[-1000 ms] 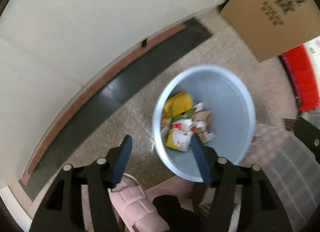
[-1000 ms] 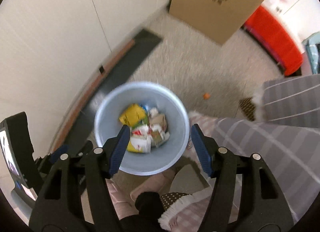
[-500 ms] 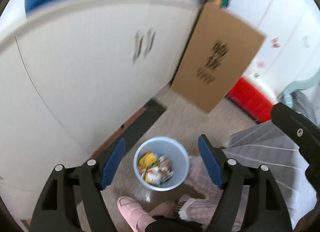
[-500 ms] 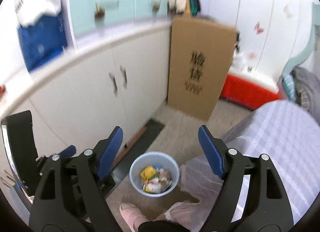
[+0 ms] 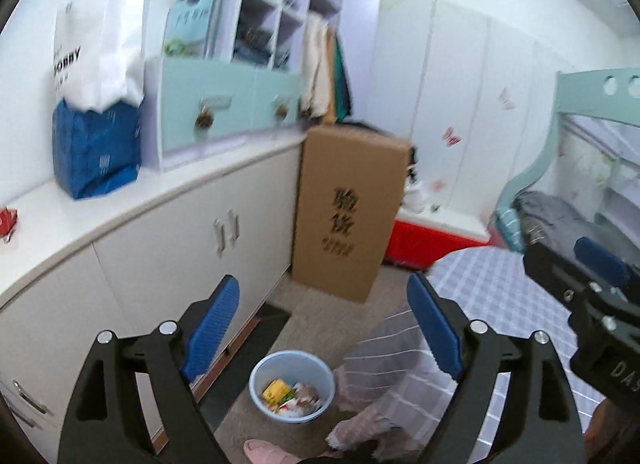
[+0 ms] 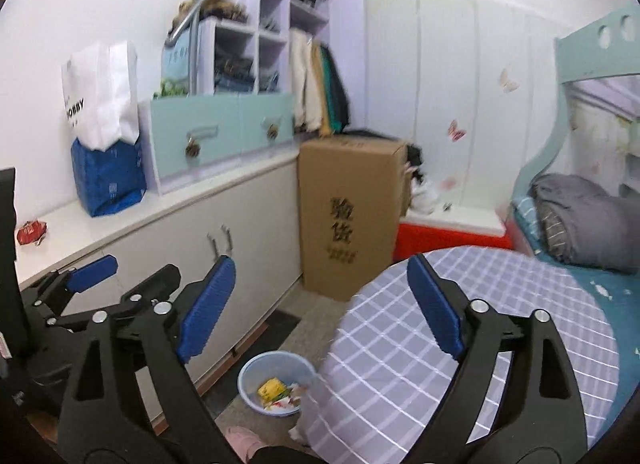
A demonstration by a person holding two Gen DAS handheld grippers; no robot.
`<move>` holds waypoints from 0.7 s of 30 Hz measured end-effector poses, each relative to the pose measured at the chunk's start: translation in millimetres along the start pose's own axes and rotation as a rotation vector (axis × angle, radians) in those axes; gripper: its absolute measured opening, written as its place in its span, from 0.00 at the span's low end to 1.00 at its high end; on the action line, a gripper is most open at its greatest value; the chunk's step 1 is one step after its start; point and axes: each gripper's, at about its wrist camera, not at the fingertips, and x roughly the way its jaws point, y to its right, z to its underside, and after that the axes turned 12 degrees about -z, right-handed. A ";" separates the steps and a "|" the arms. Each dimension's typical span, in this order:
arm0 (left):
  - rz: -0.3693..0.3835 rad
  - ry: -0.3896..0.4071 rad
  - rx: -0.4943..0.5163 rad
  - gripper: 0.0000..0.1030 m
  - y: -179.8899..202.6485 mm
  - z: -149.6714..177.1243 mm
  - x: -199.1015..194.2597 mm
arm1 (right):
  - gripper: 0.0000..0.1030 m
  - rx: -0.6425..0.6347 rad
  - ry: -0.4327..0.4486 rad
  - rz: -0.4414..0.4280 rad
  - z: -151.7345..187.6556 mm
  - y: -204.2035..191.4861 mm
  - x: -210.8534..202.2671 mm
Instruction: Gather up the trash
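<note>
Down on the floor, the pale blue trash bin [image 5: 292, 386], part-filled with wrappers [image 5: 290, 398], sits low between the left gripper [image 5: 322, 328] jaws, well below them. Both its jaws and the right gripper [image 6: 320, 314] jaws are opening, nothing between them. Left of the bin runs a white cabinet [image 5: 168, 264]; right, the checked-cloth worktop [image 6: 460, 304] edge overhangs it. A cardboard box [image 5: 348, 215] stands beyond.

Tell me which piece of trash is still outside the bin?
The red wrapper on the white counter, at its left end. The yellow packet and other scraps already lie inside the blue bin on the floor.
</note>
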 end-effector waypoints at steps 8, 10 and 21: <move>0.036 0.104 0.066 0.83 38.5 16.5 -69.2 | 0.88 0.022 0.095 0.094 22.1 21.9 -73.2; 0.042 0.121 0.078 0.86 46.2 20.3 -80.2 | 0.88 0.038 0.103 0.111 29.6 26.3 -86.8; 0.107 0.154 0.143 0.92 74.4 41.6 -114.4 | 0.89 0.102 0.136 0.161 55.4 46.2 -133.0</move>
